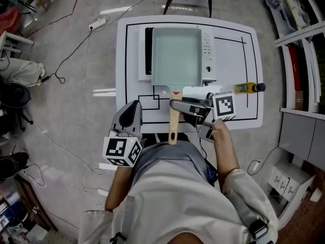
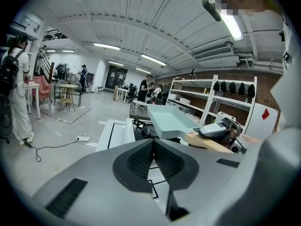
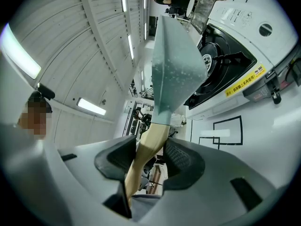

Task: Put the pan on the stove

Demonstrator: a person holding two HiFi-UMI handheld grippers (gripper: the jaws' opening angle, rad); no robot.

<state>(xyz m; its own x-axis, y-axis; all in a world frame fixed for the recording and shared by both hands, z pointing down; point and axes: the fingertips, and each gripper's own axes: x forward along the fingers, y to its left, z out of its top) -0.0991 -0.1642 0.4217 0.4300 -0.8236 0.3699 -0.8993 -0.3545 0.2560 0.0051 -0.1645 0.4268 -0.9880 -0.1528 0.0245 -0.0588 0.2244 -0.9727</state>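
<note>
PAN POISED OVER THE BURNER: A person at the near edge of a white table (image 1: 238, 75) held a pale green pan (image 1: 176, 55) over the stove (image 1: 208, 50), with the right gripper (image 1: 176, 104) clamped on its wooden handle (image 1: 174, 128). The fingers (image 3: 115, 161) stood fairly wide apart yet closed on the handle from both sides, gripping it nearer the pan end than the free tip. The pan's long axis ran near to far. The handle pointed back at the person, and the rectangular body lay straight out beyond the fingers on the far side, covering most of the stove top in the head view. The gripper reached across the handle from the right, roughly square to it. In the gripper views the pan's base appeared raised above the burner (image 3: 221, 65) rather than resting on it; whether any corner touched the grate could not be told. The left gripper (image 1: 133, 111) hung at the near left, off the table's edge, its fingers pressed together on nothing, and the right one was plainly nearer the work. With the body lined up above the burner, what remained looked to be a level lowering straight down, not a shift sideways.
</note>
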